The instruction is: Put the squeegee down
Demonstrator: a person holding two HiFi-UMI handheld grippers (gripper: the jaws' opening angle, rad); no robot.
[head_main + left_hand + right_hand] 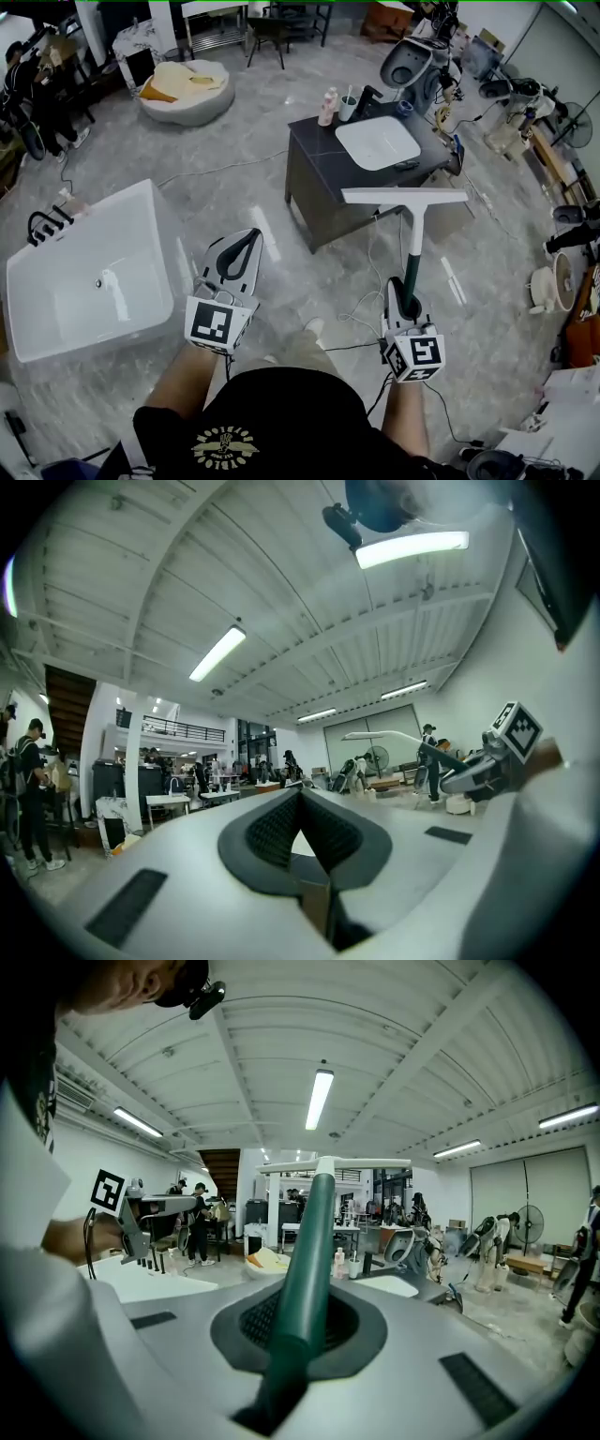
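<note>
The squeegee point(411, 239) has a dark green handle and a long white blade point(403, 196) at its top. My right gripper point(405, 289) is shut on the handle and holds it upright over the floor, in front of the dark vanity point(314, 173). In the right gripper view the green handle point(314, 1241) rises from between the pads to the blade point(333, 1164). My left gripper point(249, 236) is shut with nothing in it, level, just left of the right one. In the left gripper view its pads point(272, 832) meet, and the squeegee point(394, 738) shows far right.
A white bathtub point(56, 253) with a black tap stands at the left. The vanity carries a white basin point(378, 142), a bottle and a cup. A toilet point(408, 61), a round floor cushion point(187, 89), cables on the floor and cluttered shelves at the right surround the spot.
</note>
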